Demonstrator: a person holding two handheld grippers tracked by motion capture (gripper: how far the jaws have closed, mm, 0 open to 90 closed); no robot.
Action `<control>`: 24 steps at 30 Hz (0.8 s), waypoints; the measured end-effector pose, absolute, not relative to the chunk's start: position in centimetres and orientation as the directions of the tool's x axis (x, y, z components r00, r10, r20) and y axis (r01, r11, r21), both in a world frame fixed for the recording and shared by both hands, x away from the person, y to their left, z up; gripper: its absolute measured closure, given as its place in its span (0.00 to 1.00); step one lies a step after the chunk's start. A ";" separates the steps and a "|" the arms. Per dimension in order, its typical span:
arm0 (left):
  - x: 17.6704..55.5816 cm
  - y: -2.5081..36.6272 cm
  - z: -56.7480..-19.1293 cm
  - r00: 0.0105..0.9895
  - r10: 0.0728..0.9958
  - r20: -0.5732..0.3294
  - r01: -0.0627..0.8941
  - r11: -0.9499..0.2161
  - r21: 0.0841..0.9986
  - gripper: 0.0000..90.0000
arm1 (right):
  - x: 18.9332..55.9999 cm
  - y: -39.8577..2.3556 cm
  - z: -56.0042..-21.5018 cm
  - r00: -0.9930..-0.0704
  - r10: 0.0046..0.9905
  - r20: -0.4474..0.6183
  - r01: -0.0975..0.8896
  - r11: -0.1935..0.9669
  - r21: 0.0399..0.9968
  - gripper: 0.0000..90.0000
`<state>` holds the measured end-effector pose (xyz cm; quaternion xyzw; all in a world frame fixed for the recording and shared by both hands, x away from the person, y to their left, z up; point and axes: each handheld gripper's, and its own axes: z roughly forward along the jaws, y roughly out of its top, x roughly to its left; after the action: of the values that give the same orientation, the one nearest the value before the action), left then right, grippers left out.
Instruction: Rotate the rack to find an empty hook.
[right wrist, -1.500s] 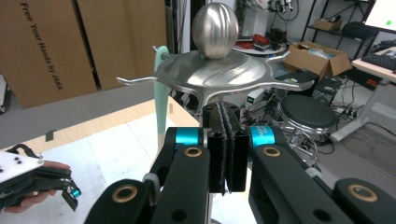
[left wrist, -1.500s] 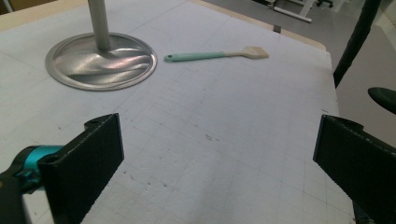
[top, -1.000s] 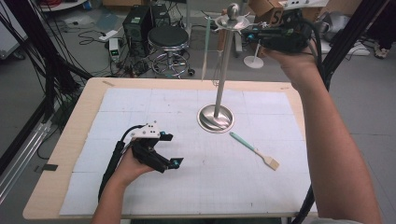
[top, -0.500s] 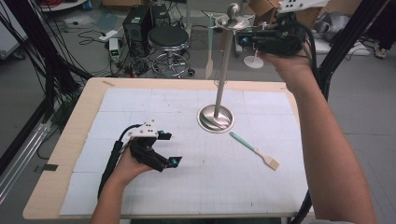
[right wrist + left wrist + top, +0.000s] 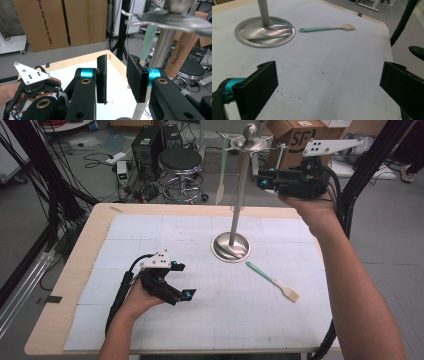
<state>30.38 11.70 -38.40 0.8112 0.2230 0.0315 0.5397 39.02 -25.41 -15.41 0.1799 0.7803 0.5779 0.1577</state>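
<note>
- The utensil stand [image 5: 239, 195] is a metal post rising from a round base [image 5: 231, 247] that sits on the white gridded mat [image 5: 150, 240] right of the bench's centre, toward the far side; its top carries a hooked disc [image 5: 249, 142] under a ball knob.
- A spatula [image 5: 220, 180] with a pale green handle and a wooden blade hangs from a hook on the left side of that disc; in the right gripper view the same green handle [image 5: 149, 35] hangs just beyond the jaws, beside the post.
- The right gripper [image 5: 261, 181] is held up in the air just right of the post, below the disc, pointing left at it; its jaws have just been opening and stand a narrow gap apart, with nothing pressed between them.
- A brush [image 5: 272, 281] with a green handle and pale bristles lies flat on the mat, nearer and right of the base, apart from it; the left gripper view shows it [image 5: 327, 28] just right of the base [image 5: 265, 31].
- The left gripper [image 5: 184, 281] rests low over the mat at the near left, in the person's left hand, pointing right toward the brush and well apart from it; its jaws stand wide open and empty.
- The bench [image 5: 75, 280] has a light wooden edge showing around the mat; beyond the far edge stand a stool [image 5: 182, 167] and cardboard boxes [image 5: 292, 137] on the floor.
</note>
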 end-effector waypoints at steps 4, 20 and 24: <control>30.4 11.8 -38.4 0.897 0.398 -0.193 0.330 -0.312 0.891 0.02 | 38.9 -25.3 -16.1 -0.886 0.462 -0.033 0.108 0.275 0.955 0.71; 30.4 11.7 -38.5 0.900 0.393 -0.190 0.329 -0.323 0.887 0.02 | 38.5 -24.6 -18.5 -0.920 0.392 -0.014 0.111 0.294 0.949 0.53; 30.4 11.7 -38.5 0.899 0.393 -0.190 0.329 -0.323 0.887 0.02 | 38.3 -24.7 -19.3 -0.923 0.383 -0.013 0.111 0.301 0.947 0.50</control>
<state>30.39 11.69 -38.50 0.8129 0.2223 0.0298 0.5375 38.34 -24.72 -19.32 0.1551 0.7977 0.5704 0.1193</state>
